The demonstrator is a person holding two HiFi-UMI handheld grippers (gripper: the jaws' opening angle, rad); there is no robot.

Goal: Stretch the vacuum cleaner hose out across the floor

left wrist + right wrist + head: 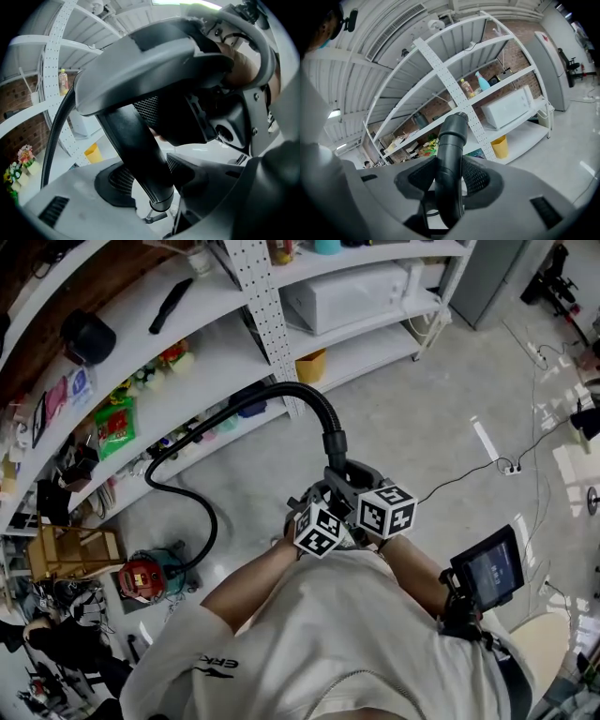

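We have both tongs on the stiff end tube [451, 154] of the vacuum cleaner hose [281, 390], just above the middle of the head view. The left gripper [143, 180] has its two ribbed pads pressed on the black tube from either side. The right gripper [450, 183] clamps the same tube a little farther along, with the tube's cuff standing up past its jaws. Both sets of jaws stand wide only because the tube is thick. From our grip the hose arches towards the upper middle of the frame and sweeps left along the foot of the shelving [234, 343]. It then curls down in a loop to the red cleaner body [142, 577] at the lower left, so it is far from straight. We judge the ribbed length to be light, limp and springy, and likely to curl back when let go. The end tube looks hard and smooth, so it could twist or slide in the pads. It is still the soundest place to hold, close to the cuff. We expect the cleaner body to drag or roll after us across the floor [422, 399] if we pull hard.
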